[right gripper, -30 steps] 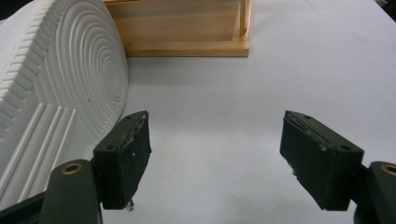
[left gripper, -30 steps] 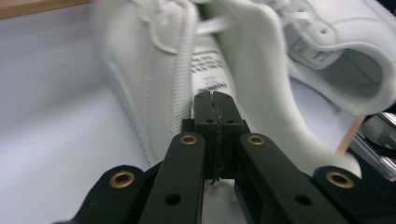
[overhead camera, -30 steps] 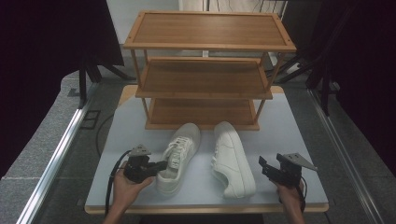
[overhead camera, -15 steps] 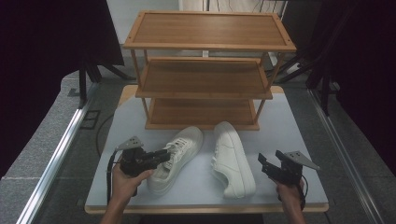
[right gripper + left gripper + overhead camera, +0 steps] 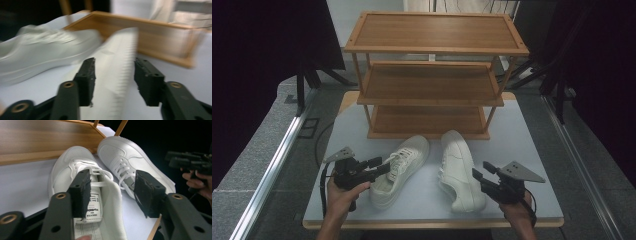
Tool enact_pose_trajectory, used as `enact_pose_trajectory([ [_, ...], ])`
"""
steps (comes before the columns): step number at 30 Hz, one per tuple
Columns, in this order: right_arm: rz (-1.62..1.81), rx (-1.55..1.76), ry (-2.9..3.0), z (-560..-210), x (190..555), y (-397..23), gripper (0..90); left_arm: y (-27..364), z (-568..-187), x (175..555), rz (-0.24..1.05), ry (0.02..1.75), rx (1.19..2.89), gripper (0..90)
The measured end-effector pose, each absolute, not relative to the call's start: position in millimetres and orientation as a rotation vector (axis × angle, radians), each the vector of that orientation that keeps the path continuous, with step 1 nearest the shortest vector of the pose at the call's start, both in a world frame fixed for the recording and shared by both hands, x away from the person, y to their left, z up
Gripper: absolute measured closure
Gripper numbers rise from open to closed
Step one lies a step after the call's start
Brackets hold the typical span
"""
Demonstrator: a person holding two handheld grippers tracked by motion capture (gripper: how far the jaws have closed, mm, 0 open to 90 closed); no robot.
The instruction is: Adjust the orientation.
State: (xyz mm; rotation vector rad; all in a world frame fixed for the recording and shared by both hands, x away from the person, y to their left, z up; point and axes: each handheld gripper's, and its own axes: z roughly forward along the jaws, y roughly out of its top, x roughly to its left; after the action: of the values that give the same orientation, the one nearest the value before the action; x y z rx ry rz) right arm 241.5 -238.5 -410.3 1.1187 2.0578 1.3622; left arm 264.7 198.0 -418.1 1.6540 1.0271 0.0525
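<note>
1. Where the grey table [image 5: 532,150] ends at its far edge, a wooden shoe rack [image 5: 432,75] with three shelves stands; its bottom shelf lies just behind the toes of two white sneakers.
2. Nearer the person's left, the left sneaker [image 5: 404,167] lies angled, toe towards the rack; the right sneaker [image 5: 459,167] lies just beside it, apart from it, toe also towards the rack.
3. At the left sneaker's heel, the left gripper [image 5: 112,192] has just been opening; its jaws stand wide on either side of the collar and tongue, pads off the shoe.
4. By the right sneaker's heel, the right gripper [image 5: 113,75] has just been closing; its jaws straddle the heel end, but its view is blurred, so the pads seem short of touching it.
</note>
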Motion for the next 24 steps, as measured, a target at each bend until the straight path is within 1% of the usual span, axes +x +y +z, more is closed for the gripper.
enact_pose_trajectory([
  [3,1.360,1.053,2.149,-412.5,235.6,-224.1,62.0,196.7,-422.1,266.2,0.043,1.040,1.649,44.1],
  [4,1.353,1.030,2.172,-413.7,234.4,-218.6,65.5,194.5,-424.8,267.2,0.038,1.043,1.651,44.1],
  [5,1.353,1.030,2.172,-413.7,234.4,-218.6,65.5,194.5,-424.8,267.2,0.038,1.043,1.651,44.0],
  [6,1.341,0.993,2.206,-416.1,231.7,-206.0,73.1,191.5,-427.5,268.8,0.034,1.041,1.662,43.8],
  [8,1.327,0.948,2.246,-418.5,229.7,-195.2,79.4,189.8,-428.7,269.5,0.032,1.044,1.666,43.5],
  [10,1.300,0.919,2.284,-421.9,228.6,-186.8,83.8,189.6,-428.9,269.5,0.031,1.044,1.664,43.4],
  [13,1.184,0.882,2.335,-431.3,228.3,-177.6,87.1,188.8,-428.5,270.0,0.022,1.059,1.665,43.0],
  [16,1.184,0.884,2.346,-432.4,227.1,-180.1,89.6,188.5,-426.0,268.8,0.021,1.058,1.660,42.9],
  [24,1.213,0.915,2.347,-427.7,228.7,-193.0,89.9,186.0,-433.1,269.0,-0.007,1.078,1.662,42.9],
])
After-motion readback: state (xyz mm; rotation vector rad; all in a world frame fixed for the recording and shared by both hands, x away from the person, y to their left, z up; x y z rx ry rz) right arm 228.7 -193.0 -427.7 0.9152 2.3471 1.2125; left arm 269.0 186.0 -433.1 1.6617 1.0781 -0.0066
